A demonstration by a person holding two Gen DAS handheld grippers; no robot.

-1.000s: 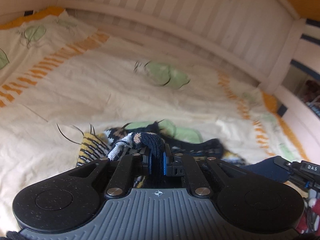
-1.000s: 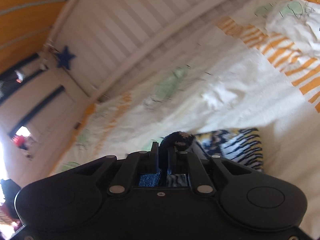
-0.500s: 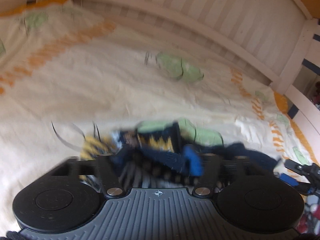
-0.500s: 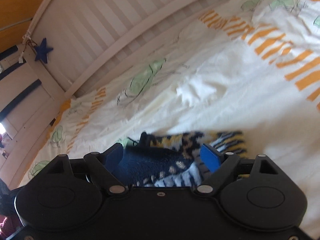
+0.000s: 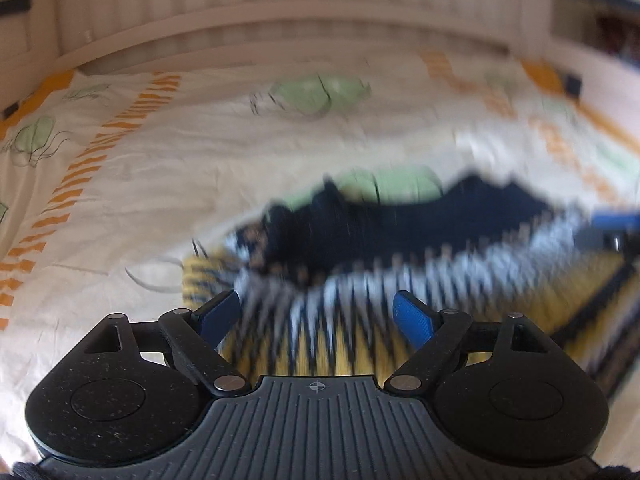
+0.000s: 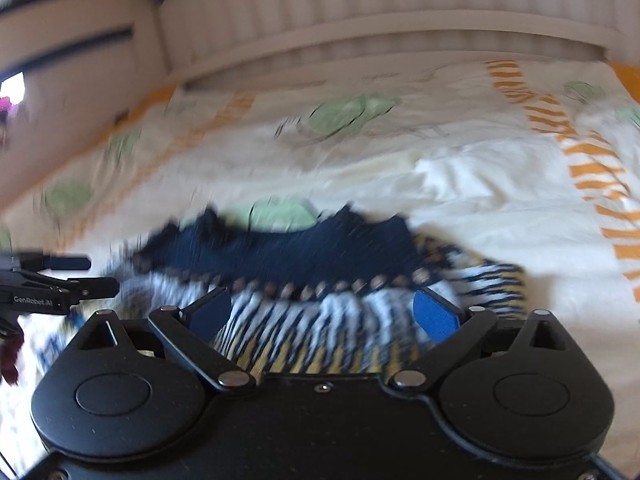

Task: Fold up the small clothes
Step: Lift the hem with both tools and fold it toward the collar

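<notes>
Since second ago, garment (image 5: 360,280) released: left gripper (image 5: 316,316) and right gripper (image 6: 324,312) spread wide, nothing held. Garment laid on bed (image 5: 140,200). Risk: loose knit fold springs open.

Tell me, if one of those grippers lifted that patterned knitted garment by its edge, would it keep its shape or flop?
Probably flop: the knitted garment lies draped and bunched on the bedsheet, its navy edge rumpled. It likely sags from a single pinch, so two grips help. The knit looks grippy, not slippery. Both the left gripper and right gripper are open.

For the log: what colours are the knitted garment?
Navy, white and yellow zigzag garment; clearest in right wrist view.
</notes>
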